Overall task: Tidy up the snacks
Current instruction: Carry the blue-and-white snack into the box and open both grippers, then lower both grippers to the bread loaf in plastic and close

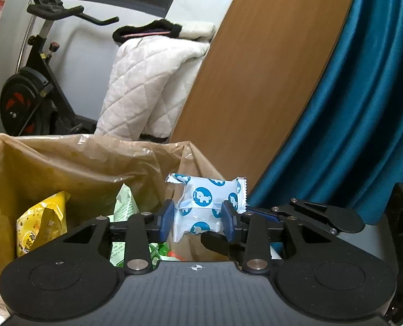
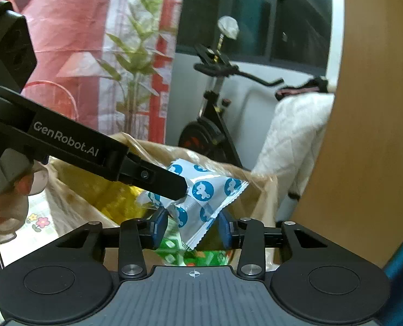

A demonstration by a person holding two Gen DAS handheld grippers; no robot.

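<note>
Snack packet (image 1: 204, 208) pinched in left tongs (image 1: 198, 218) w/ right tongs (image 2: 192, 229) wide around it: drop into bag (image 1: 65, 160) at 9 o'clock.

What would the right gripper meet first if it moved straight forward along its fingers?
Probably the blue-and-white snack packet, which hangs between the right gripper fingers and is held by the left gripper. Behind it is the brown paper bag. Depth is unclear.

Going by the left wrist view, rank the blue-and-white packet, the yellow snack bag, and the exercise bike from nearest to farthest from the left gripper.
1. Blue-and-white packet: between the left gripper pads.
2. Yellow snack bag: lower left, inside the brown bag.
3. Exercise bike: far left, by the wall.
</note>
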